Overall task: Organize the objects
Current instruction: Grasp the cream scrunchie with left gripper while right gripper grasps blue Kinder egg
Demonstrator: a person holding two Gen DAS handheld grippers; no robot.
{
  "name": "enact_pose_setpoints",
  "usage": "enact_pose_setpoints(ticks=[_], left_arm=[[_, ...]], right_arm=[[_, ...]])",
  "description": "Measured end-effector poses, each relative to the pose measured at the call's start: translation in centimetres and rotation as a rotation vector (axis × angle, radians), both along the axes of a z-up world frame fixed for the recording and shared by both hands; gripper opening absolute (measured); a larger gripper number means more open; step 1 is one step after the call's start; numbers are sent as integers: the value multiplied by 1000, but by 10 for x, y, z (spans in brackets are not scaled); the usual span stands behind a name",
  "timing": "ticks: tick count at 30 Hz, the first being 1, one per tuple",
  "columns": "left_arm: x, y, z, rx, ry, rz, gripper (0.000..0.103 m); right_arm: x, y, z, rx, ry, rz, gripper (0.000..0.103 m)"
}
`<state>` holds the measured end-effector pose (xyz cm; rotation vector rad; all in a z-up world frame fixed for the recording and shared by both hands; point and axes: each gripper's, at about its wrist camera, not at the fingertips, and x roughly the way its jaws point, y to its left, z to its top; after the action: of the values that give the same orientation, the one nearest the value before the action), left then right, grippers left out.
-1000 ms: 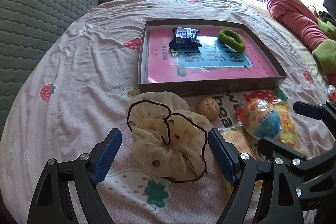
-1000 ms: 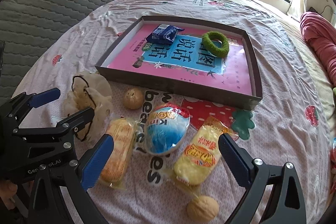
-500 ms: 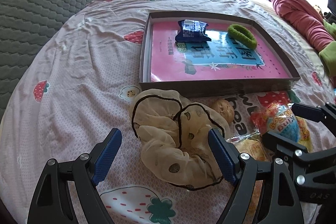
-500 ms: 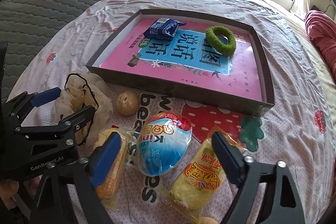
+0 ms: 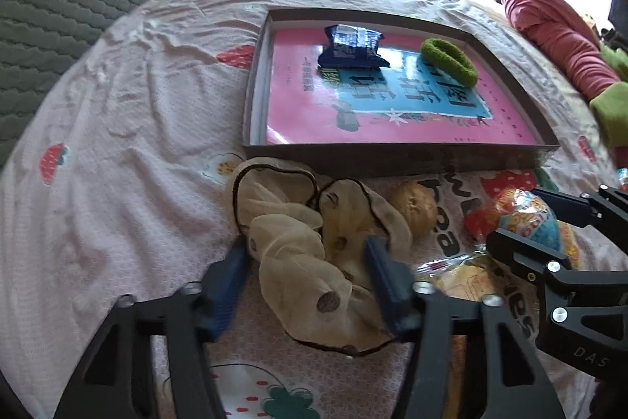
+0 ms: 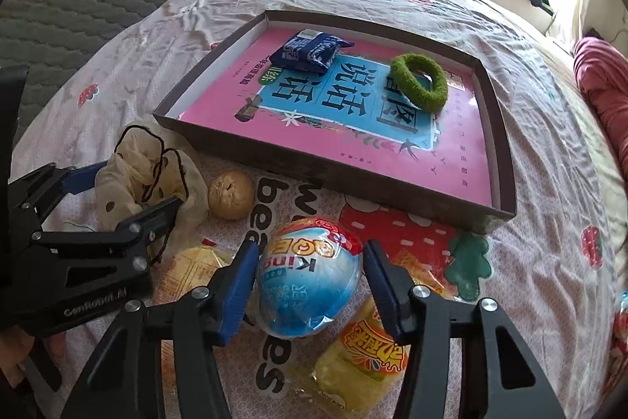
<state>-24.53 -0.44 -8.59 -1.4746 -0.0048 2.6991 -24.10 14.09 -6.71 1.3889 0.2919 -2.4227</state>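
On the bed, the left tongs [image 5: 306, 273] are closing around the cream scrunchie [image 5: 310, 258], which is lying between the blue pads. The right tongs [image 6: 310, 281] are closing around the egg-shaped toy [image 6: 310, 277], just before the brown tray [image 6: 333, 179]; no firm grip is visible.

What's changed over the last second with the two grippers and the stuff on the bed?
Both came down with jaws closing: the left gripper around the beige scrunchie, the right gripper around the toy egg. Neither is lifted yet. The tray, blue packet and green scrunchie stayed put.
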Motion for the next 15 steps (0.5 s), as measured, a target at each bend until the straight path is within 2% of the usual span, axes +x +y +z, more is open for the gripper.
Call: enact_pose_setpoints(ticks=[5,11,15], left_arm=[[0,-1,0,51,-13,-17,24],[1,-4,6,76,-15,-28,14],[5,-2,12,66,-1,-37,13]], right_arm=[[-1,1,2,-20,2,0,55],[2,-2,8,-28,10,12,55],[3,-2,10,-36,11,15,55]])
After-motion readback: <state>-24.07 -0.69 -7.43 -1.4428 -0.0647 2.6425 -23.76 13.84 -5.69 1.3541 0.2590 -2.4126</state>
